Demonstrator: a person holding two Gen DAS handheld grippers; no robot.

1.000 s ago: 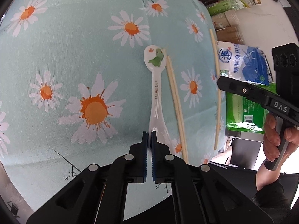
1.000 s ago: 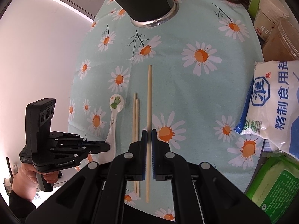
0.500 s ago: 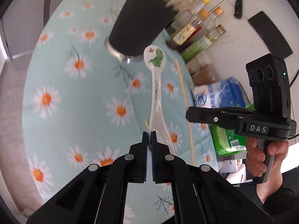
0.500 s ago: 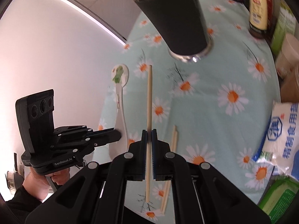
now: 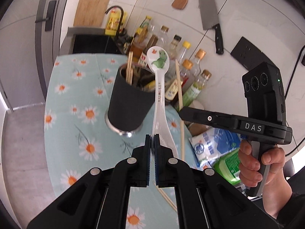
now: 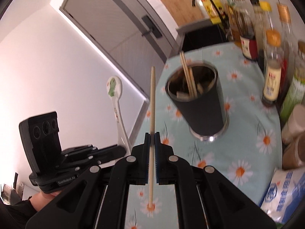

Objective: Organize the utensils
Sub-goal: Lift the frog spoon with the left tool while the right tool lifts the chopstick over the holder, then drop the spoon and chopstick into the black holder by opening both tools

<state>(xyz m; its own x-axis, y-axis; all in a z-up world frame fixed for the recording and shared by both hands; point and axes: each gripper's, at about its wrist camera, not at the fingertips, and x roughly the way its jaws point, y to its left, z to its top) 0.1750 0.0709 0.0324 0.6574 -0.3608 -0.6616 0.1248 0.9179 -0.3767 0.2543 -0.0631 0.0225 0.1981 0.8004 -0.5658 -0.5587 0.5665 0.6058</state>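
My left gripper (image 5: pixel 152 140) is shut on the handle of a white spoon (image 5: pixel 159 87) with a green dinosaur print, held up in the air. The spoon's bowl points toward the black utensil cup (image 5: pixel 129 105), which holds chopsticks. My right gripper (image 6: pixel 152 138) is shut on a wooden chopstick (image 6: pixel 152 103), lifted left of the cup (image 6: pixel 200 106). In the left wrist view the right gripper (image 5: pixel 183 112) shows with its chopstick (image 5: pixel 180 103). The right wrist view shows the left gripper (image 6: pixel 120 149) and the spoon (image 6: pixel 114 89). More chopsticks (image 5: pixel 167 200) lie on the daisy tablecloth (image 5: pixel 76 133).
Sauce and oil bottles (image 5: pixel 190 72) stand behind the cup along the wall. A salt bag (image 5: pixel 211 143) and a green packet (image 5: pixel 226 164) lie at the table's right. A cleaver (image 5: pixel 211 19) and wooden spatula (image 5: pixel 181 0) hang on the wall. A sink (image 5: pixel 91 42) lies beyond.
Both grippers rose from the tablecloth, the left lifting the spoon and the right lifting a chopstick. Both views tilted up, and the cup and wall came into view.
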